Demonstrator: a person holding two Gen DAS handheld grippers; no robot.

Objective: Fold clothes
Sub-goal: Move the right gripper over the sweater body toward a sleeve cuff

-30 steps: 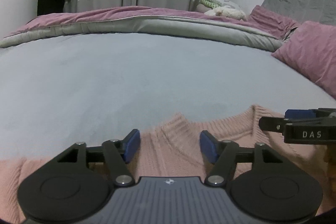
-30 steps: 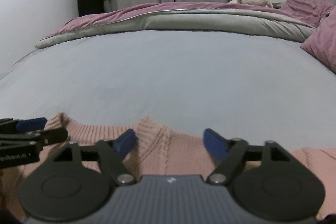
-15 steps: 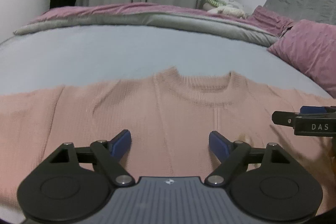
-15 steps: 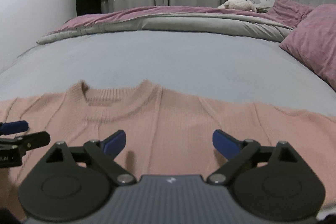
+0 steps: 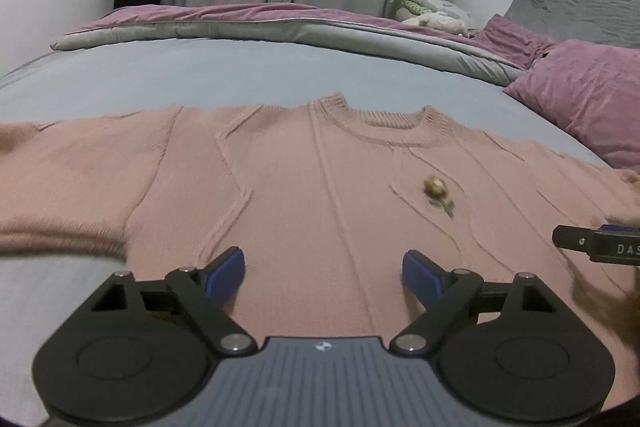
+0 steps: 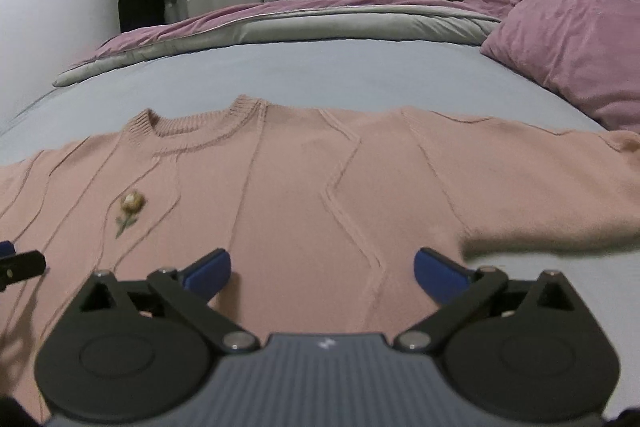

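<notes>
Hovering wide and empty, the left tongs [image 5: 323, 269] and right tongs [image 6: 322, 269] have just been opening, nothing between their blue pads. Below and ahead of both lies the pink sweater [image 5: 304, 187], spread flat, front up on the bed [image 6: 320, 75], sleeves out to either side. To fold well, I judge each should pinch a sleeve's cuff and carry it evenly across the chest.

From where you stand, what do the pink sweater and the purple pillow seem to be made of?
The pink sweater looks like soft knitted yarn, judging by its ribbed collar and raised cable lines. The purple pillow seems velvety, with a faint sheen and creases; the exact fabric is unclear.
</notes>
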